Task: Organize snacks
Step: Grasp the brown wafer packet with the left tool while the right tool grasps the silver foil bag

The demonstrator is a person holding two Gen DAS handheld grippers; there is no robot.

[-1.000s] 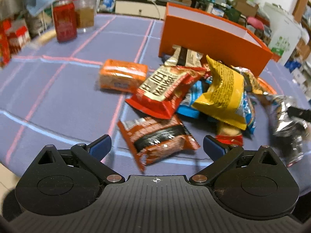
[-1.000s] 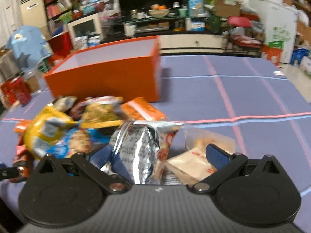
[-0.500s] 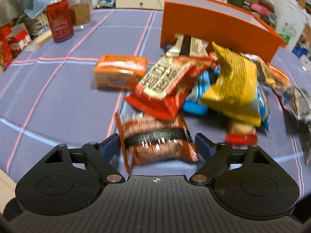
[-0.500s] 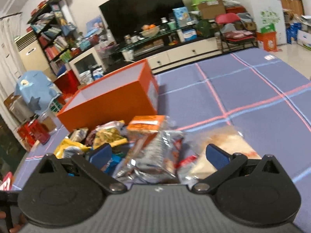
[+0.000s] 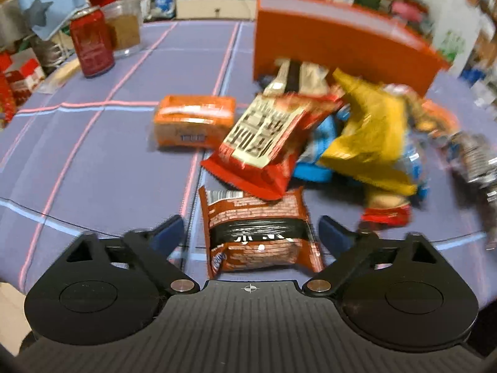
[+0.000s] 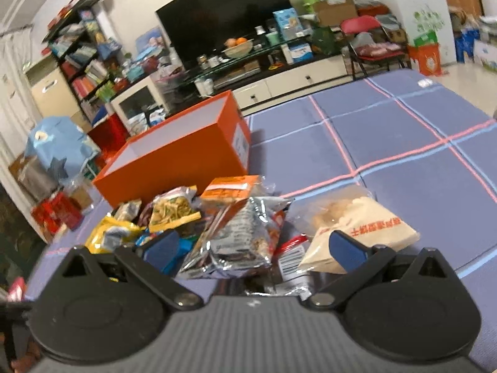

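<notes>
A pile of snack packets lies on the blue checked tablecloth (image 5: 93, 161) in front of an open orange box (image 5: 335, 46). My left gripper (image 5: 251, 236) is open, its fingers on either side of a brown brick-pattern packet (image 5: 254, 236) that lies flat. Behind it are a red packet (image 5: 267, 140), a yellow bag (image 5: 372, 143) and an orange pack (image 5: 192, 121). My right gripper (image 6: 254, 248) is open, with a silver foil packet (image 6: 236, 239) between its fingers and a pale clear bag (image 6: 357, 220) to the right. The orange box (image 6: 180, 158) shows behind.
A red can (image 5: 91, 46) and a clear jar (image 5: 124, 31) stand at the table's far left. The table edge runs close under my left gripper. Shelves, a TV and boxes fill the room beyond the table.
My left gripper has moved forward so the brown packet now sits between its fingers. My right gripper has lifted and tilted up, still over the silver packet.
</notes>
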